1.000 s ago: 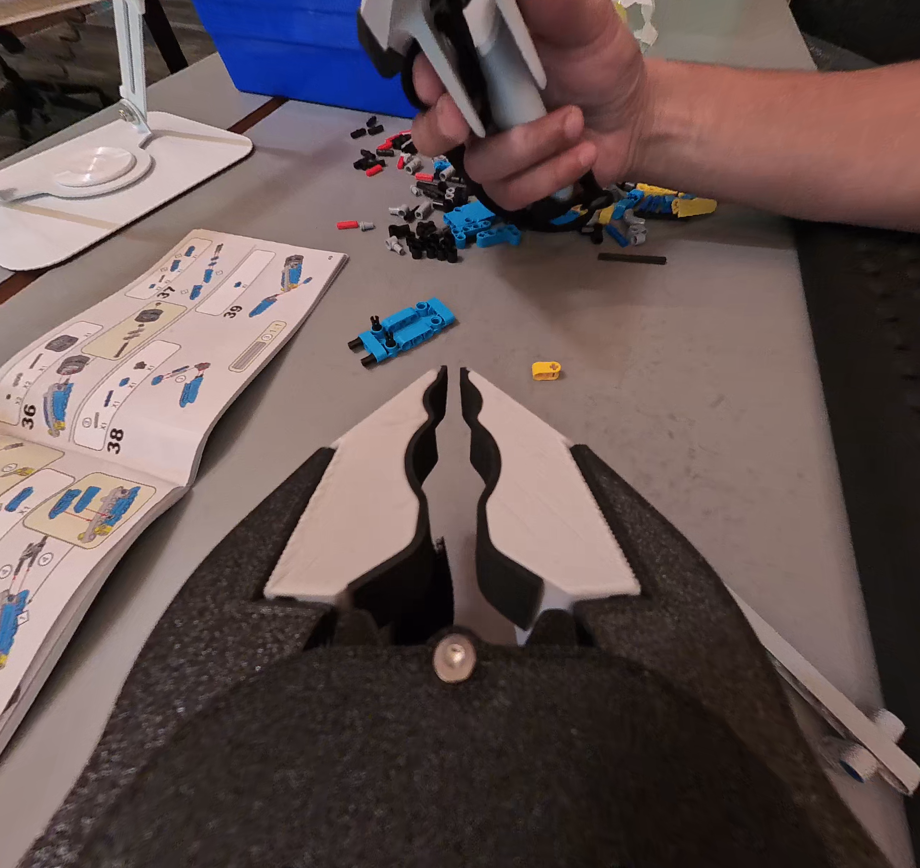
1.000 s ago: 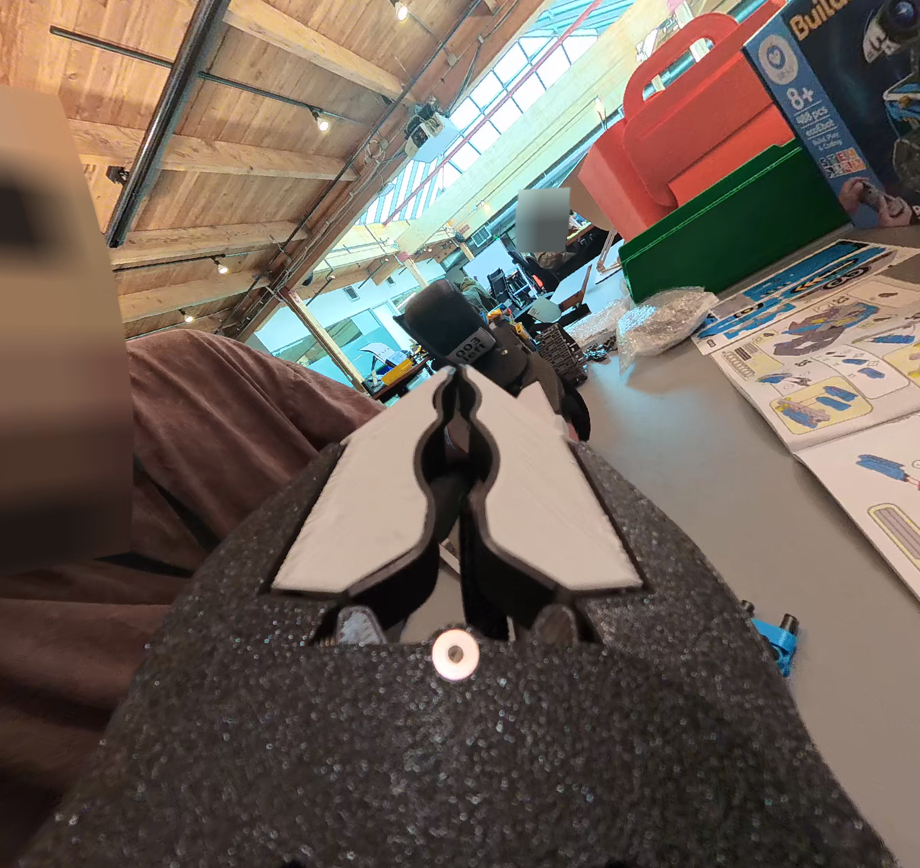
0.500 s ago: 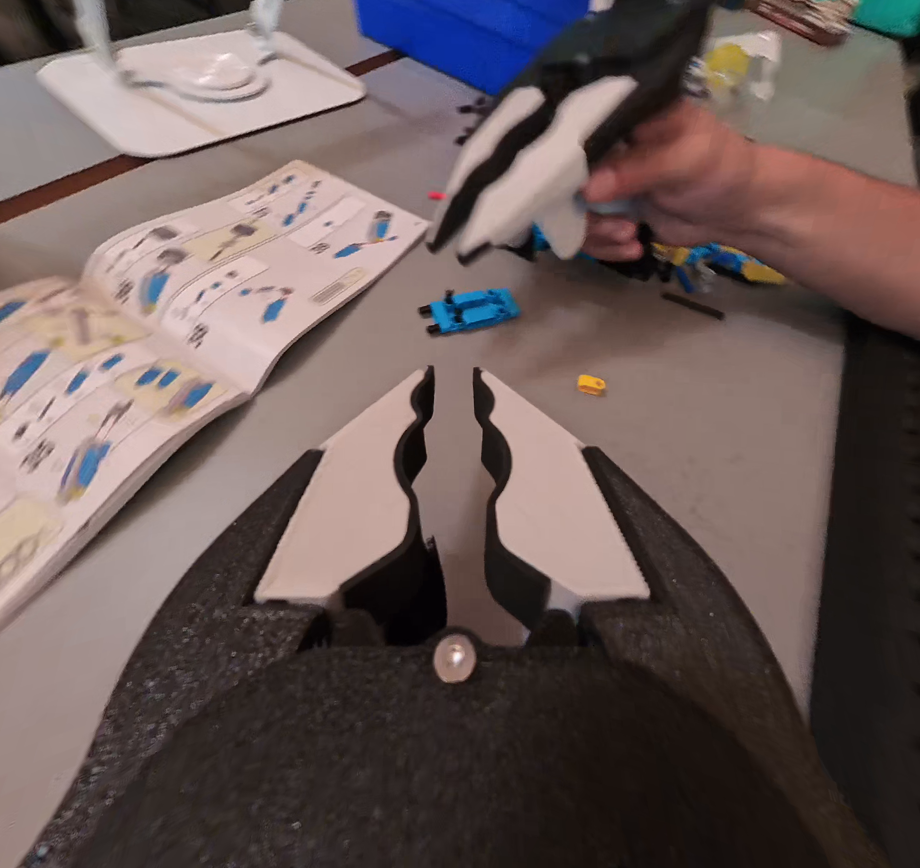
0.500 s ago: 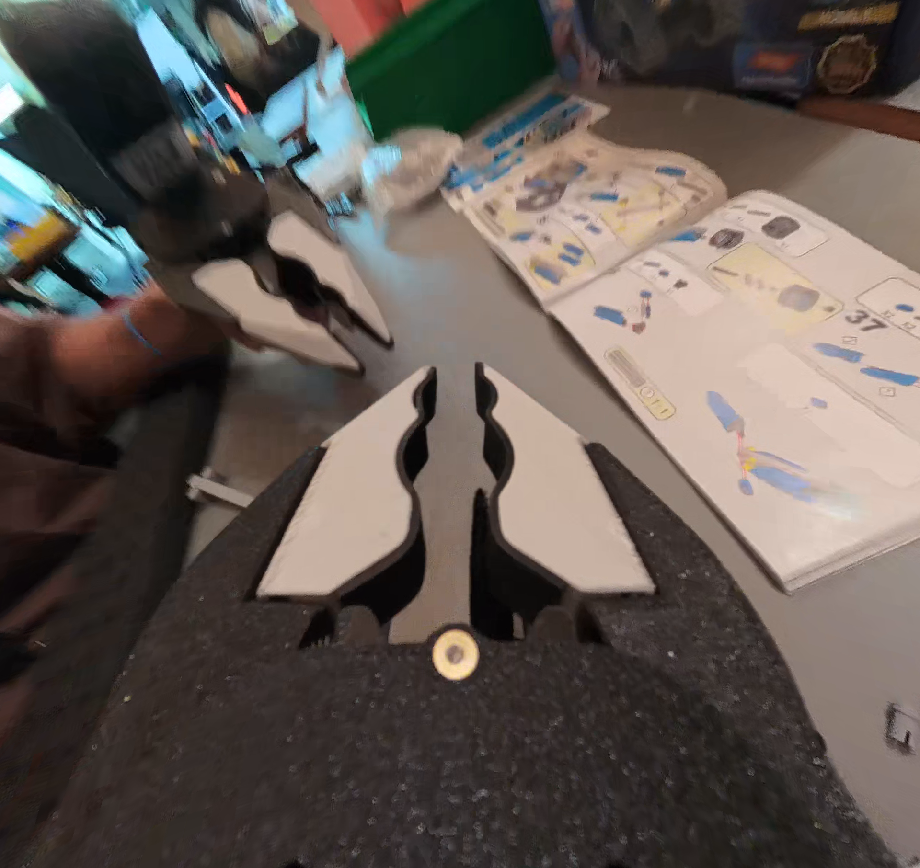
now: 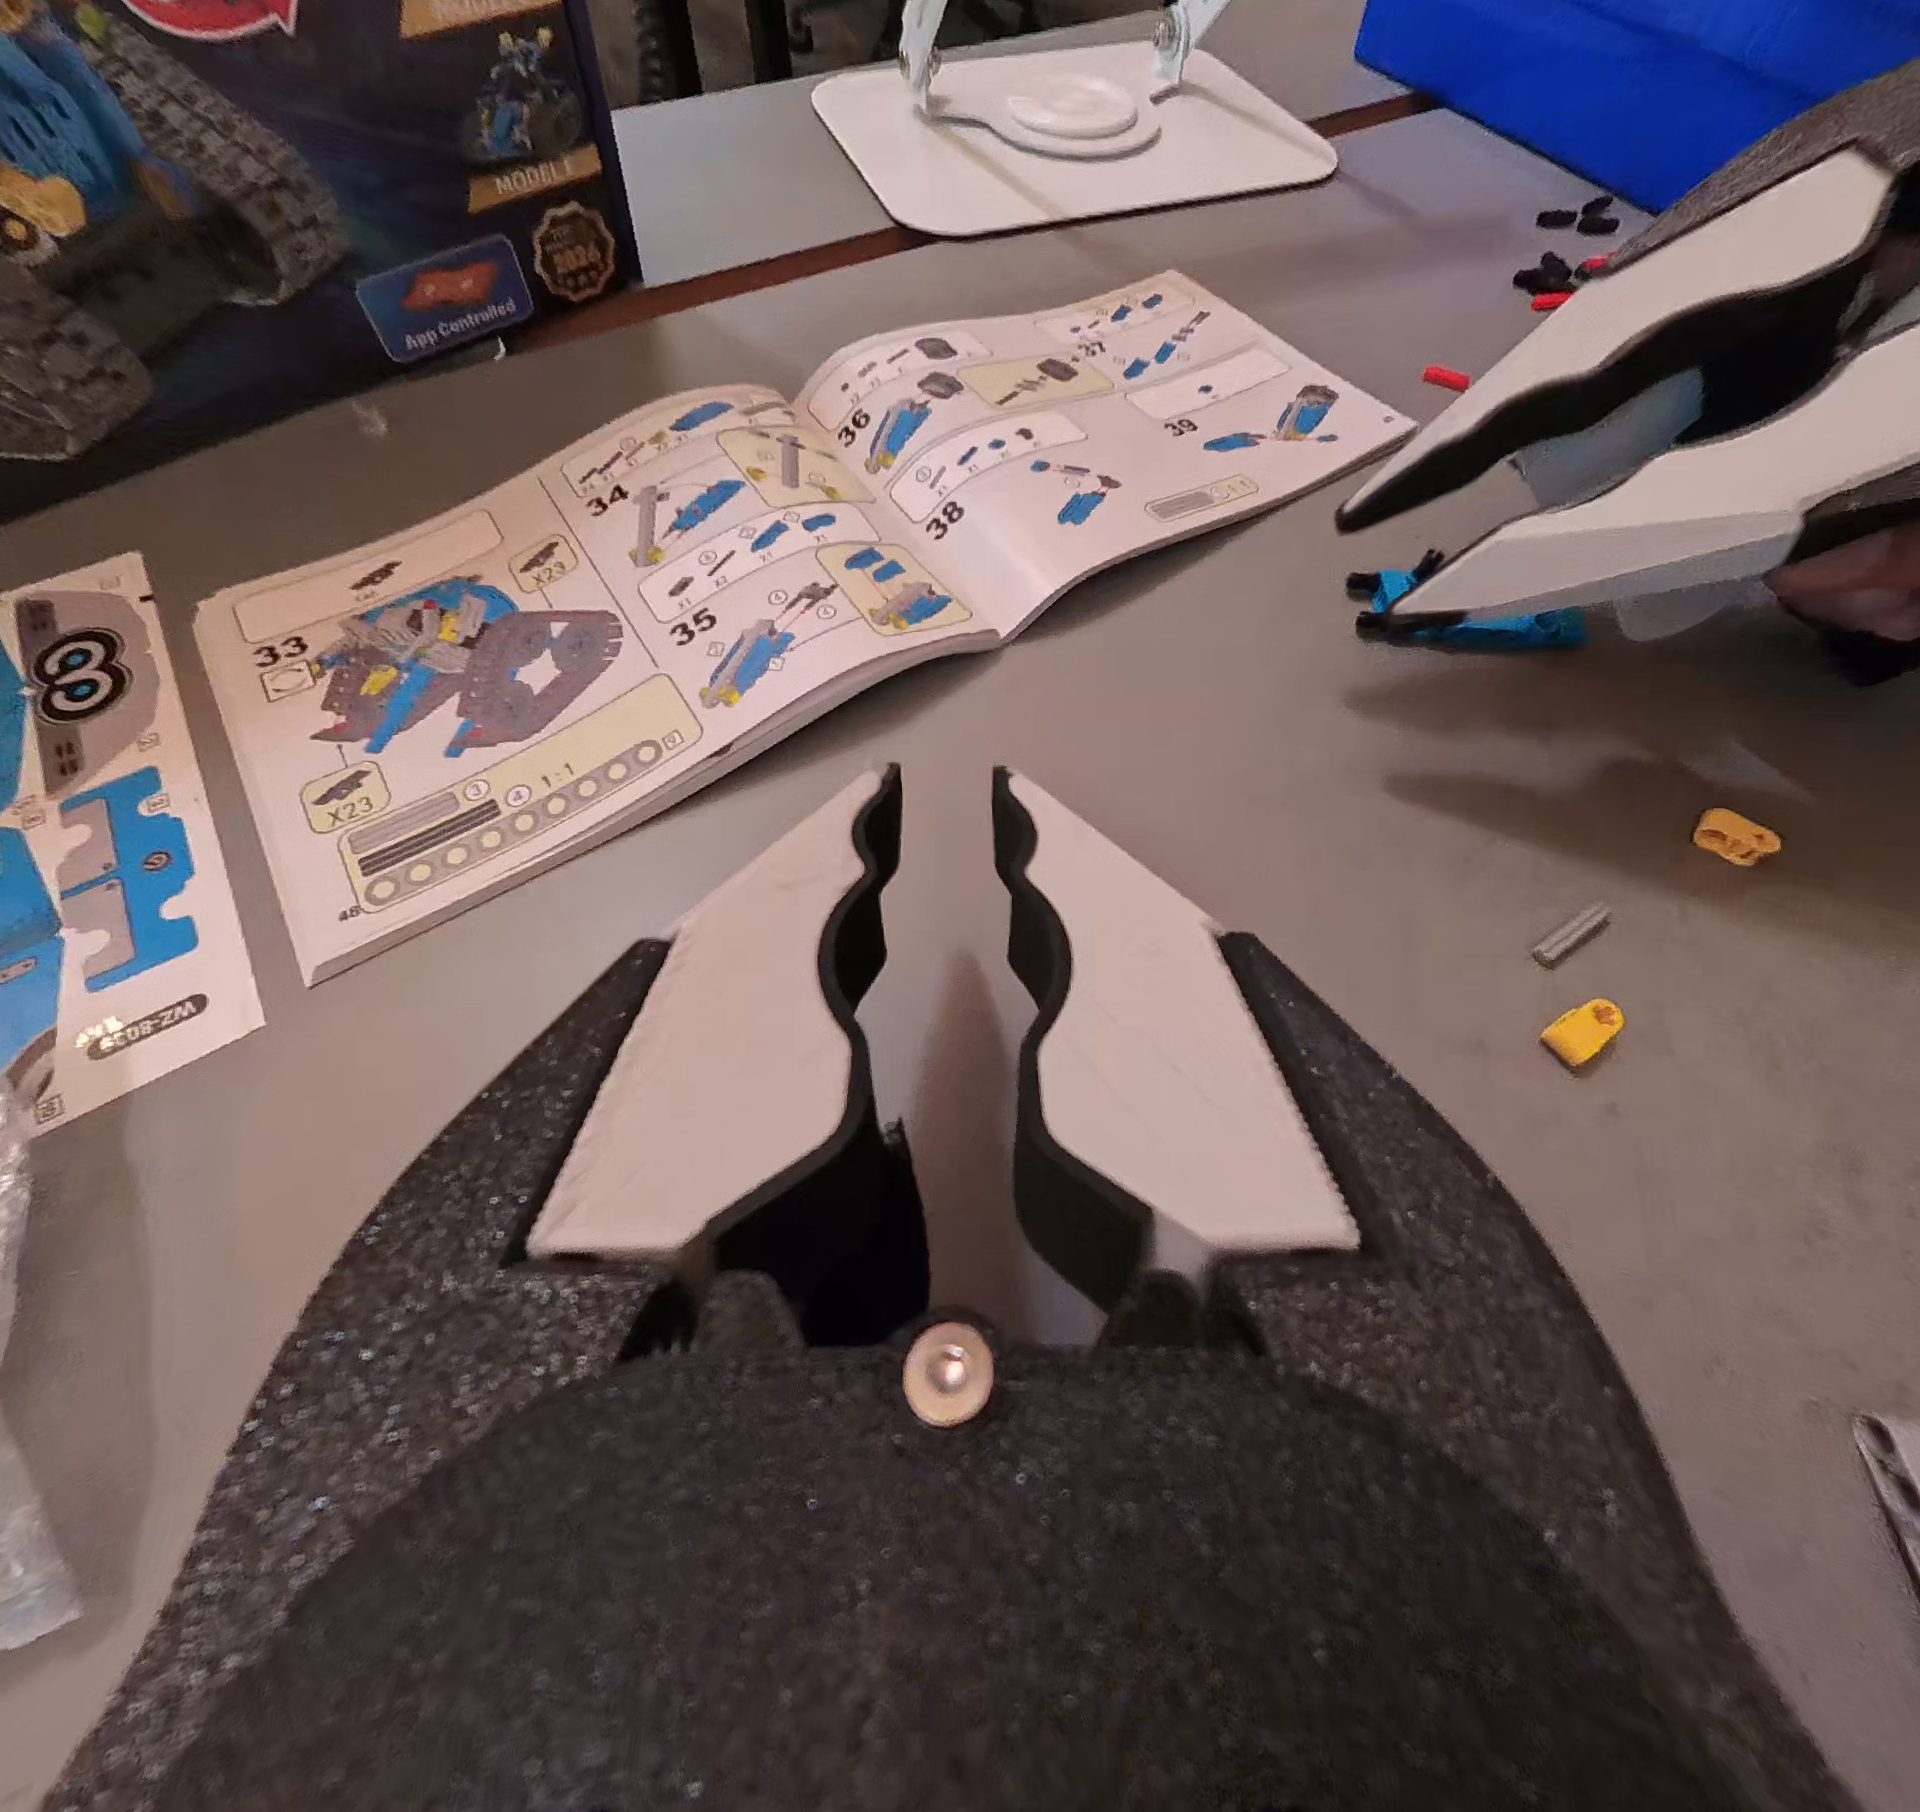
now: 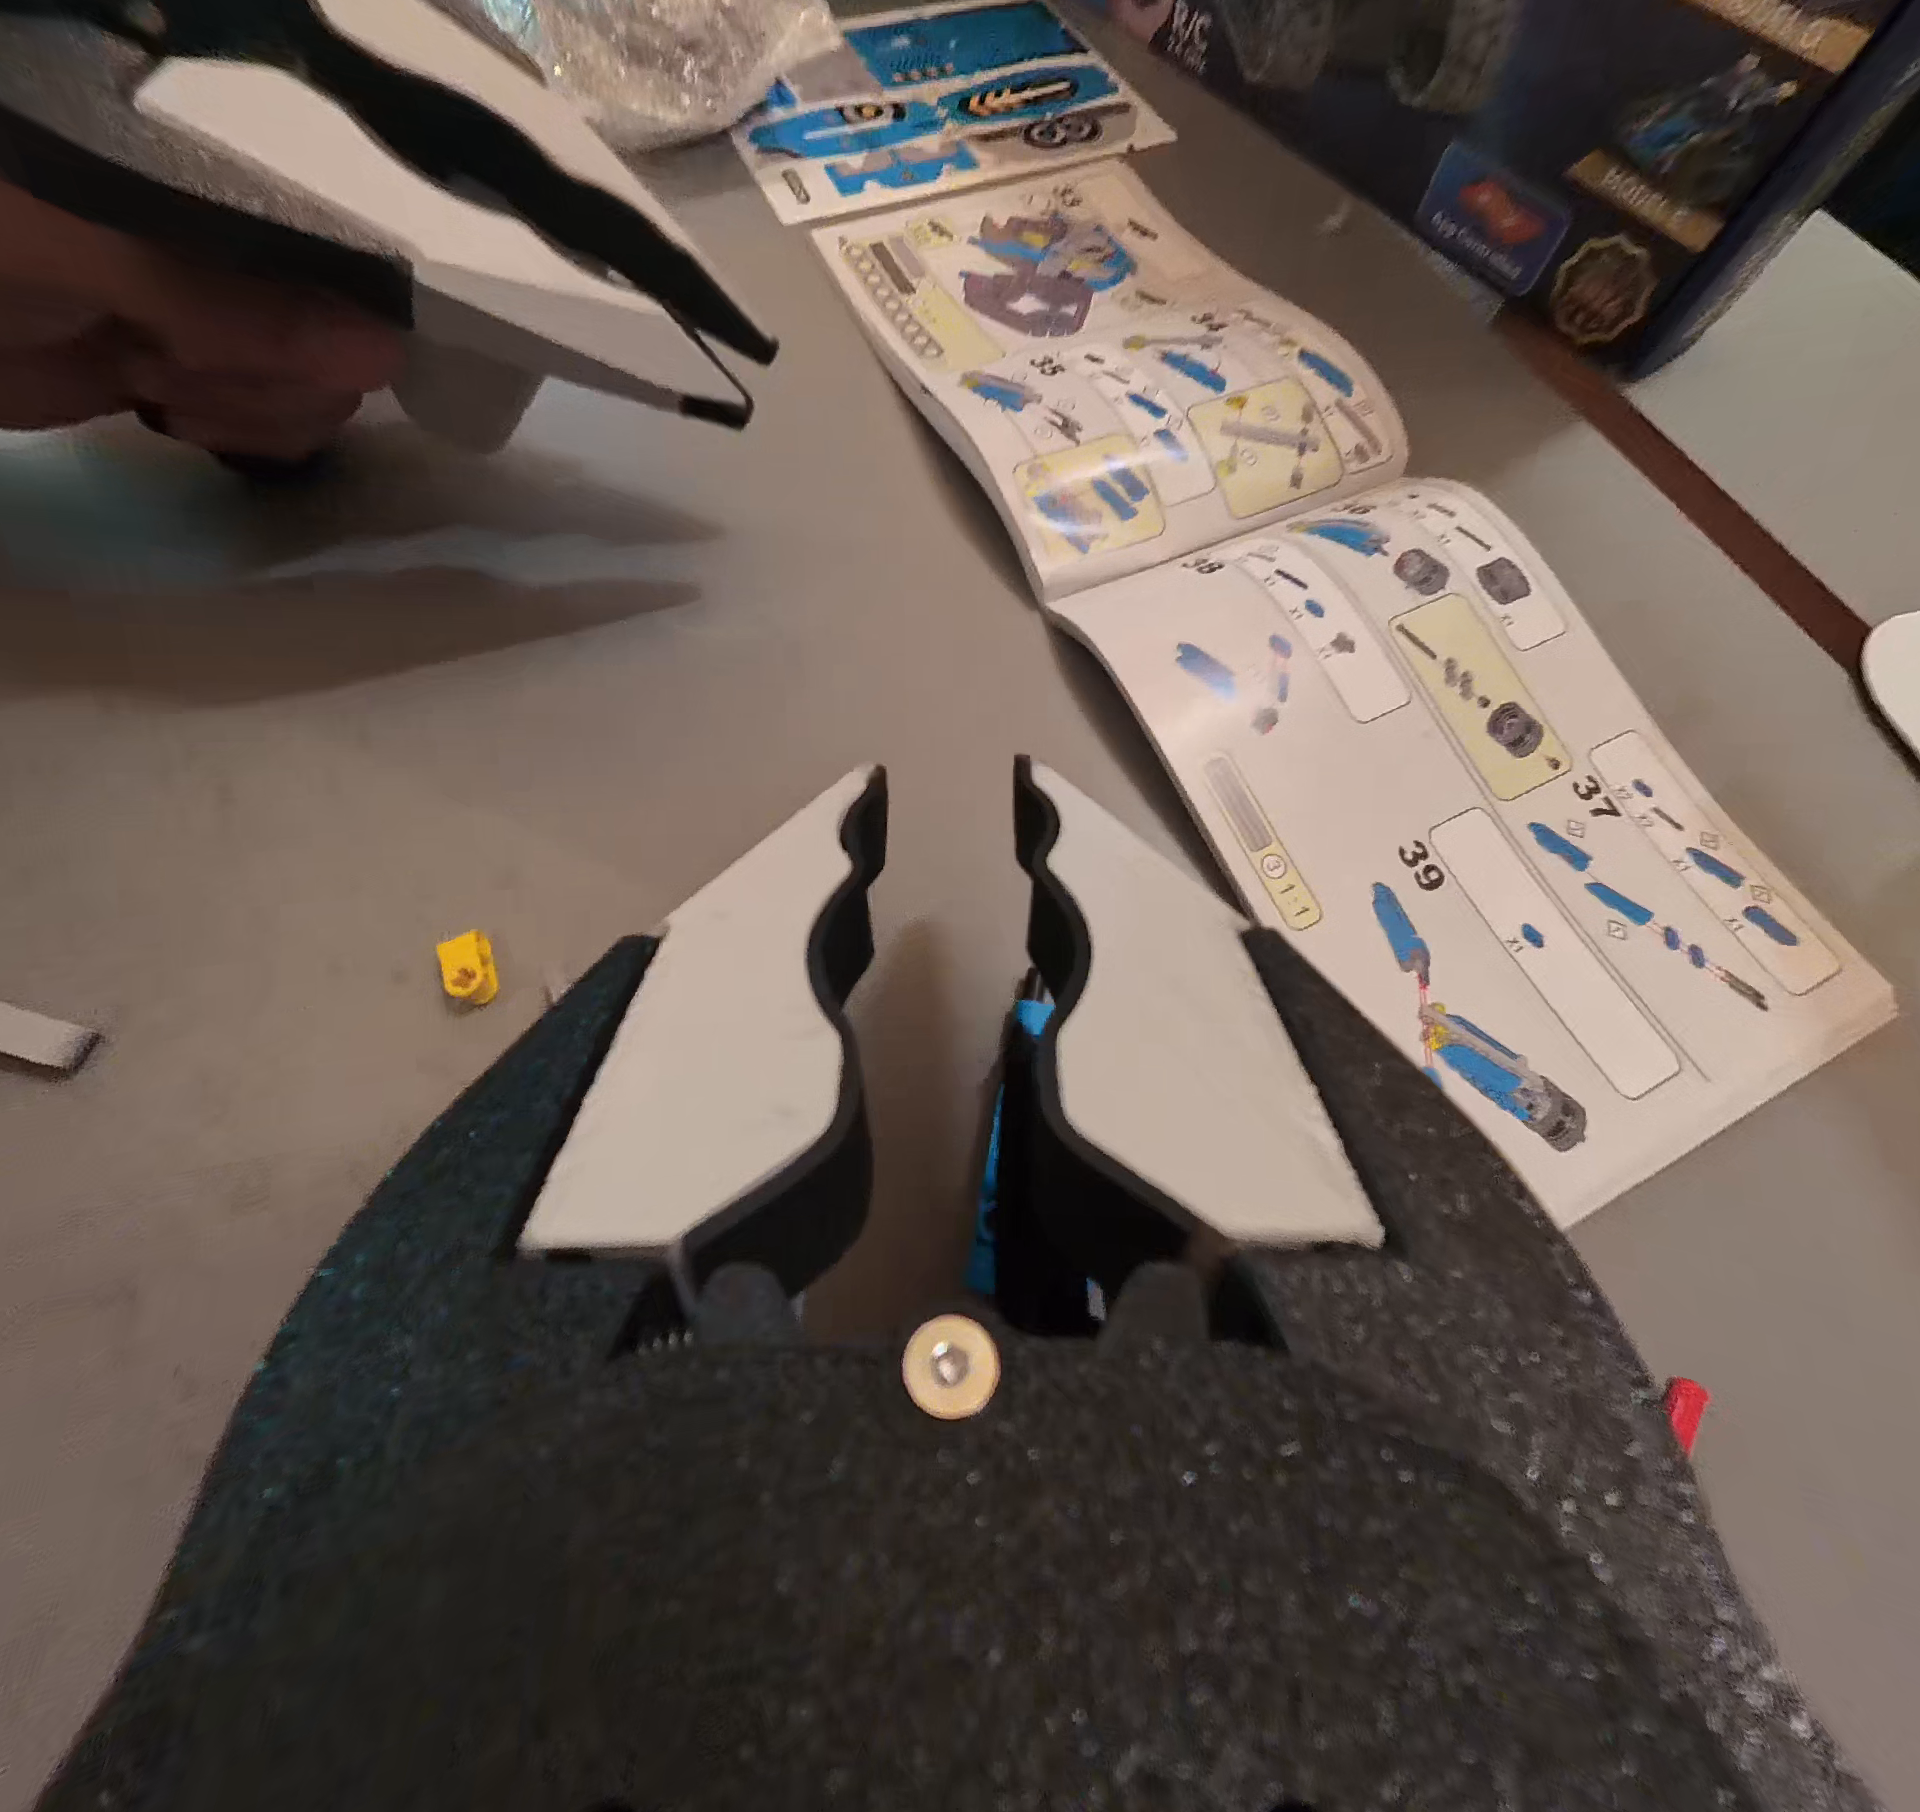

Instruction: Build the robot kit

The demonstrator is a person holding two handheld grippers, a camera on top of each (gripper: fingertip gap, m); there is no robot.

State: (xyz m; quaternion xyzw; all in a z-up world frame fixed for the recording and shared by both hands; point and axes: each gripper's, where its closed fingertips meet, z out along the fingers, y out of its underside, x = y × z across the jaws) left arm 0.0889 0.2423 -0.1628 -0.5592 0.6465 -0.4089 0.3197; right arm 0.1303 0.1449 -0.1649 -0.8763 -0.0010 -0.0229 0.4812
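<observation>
My left gripper [image 5: 945,780] is open and empty, low over bare grey table [image 5: 1195,723] just in front of an open instruction booklet [image 5: 779,557]. My right gripper [image 6: 951,775] is open. A blue brick assembly with black pins [image 6: 1013,1087] lies under it, close against the inner side of its right finger. In the left wrist view the right gripper [image 5: 1371,567] comes in from the right, with its lower fingertip at the blue assembly [image 5: 1486,630]. The left gripper also shows in the right wrist view [image 6: 748,380], held by a hand.
Two yellow connectors [image 5: 1735,835] [image 5: 1581,1033] and a grey pin [image 5: 1571,933] lie to the right. A sticker sheet [image 5: 104,827], a dark set box [image 5: 260,100], a white lamp base [image 5: 1070,131], a blue bin [image 5: 1662,27] and a plastic bag [image 6: 644,6] ring the table. About 11 cm separates my left fingertips from my right. To the grey pin [image 5: 1571,933]: right tips about 9 cm, left tips about 15 cm.
My right gripper swung down from pointing upward to the table, over the blue assembly, and opened. My left gripper turned left toward the booklet and its jaws widened.
</observation>
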